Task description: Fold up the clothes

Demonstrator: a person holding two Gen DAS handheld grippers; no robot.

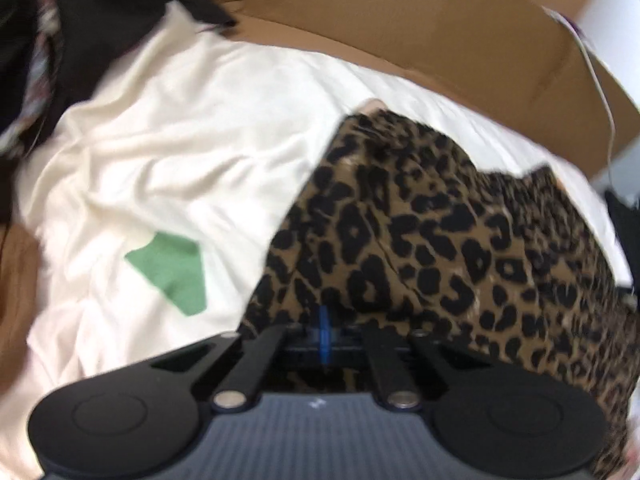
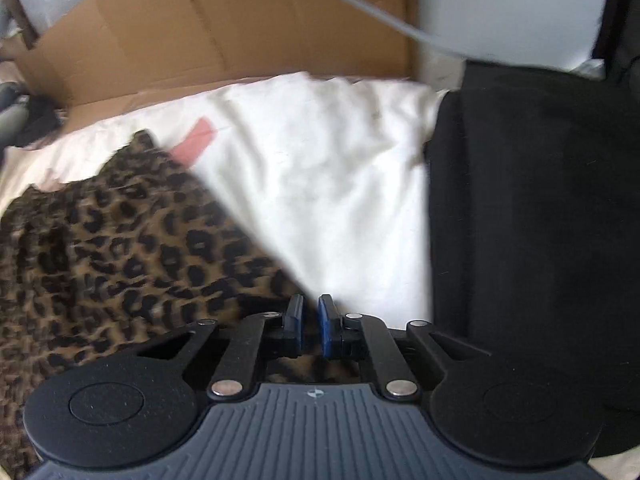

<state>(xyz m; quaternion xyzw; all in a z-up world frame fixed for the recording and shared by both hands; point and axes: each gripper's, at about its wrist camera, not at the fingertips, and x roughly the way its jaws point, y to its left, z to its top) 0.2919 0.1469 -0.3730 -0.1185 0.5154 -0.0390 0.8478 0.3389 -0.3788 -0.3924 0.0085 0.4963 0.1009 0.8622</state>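
Observation:
A leopard-print garment (image 1: pixel 432 240) lies bunched on a white sheet (image 1: pixel 168 152). In the left wrist view my left gripper (image 1: pixel 324 330) has its blue pads pressed together on the garment's near edge, with the cloth draped over the fingers. In the right wrist view the same garment (image 2: pixel 120 240) spreads to the left, and its edge runs down into my right gripper (image 2: pixel 311 326). The blue pads (image 2: pixel 325 328) stand nearly together with leopard cloth showing between and beneath them.
A brown cardboard box (image 1: pixel 400 24) lines the far side of the sheet (image 2: pixel 320 168). Dark clothes (image 1: pixel 80 40) pile at the far left. A black garment (image 2: pixel 528 200) covers the right. A green patch (image 1: pixel 172 268) and a pink patch (image 2: pixel 192 144) mark the sheet. A white cable (image 2: pixel 360 4) hangs across.

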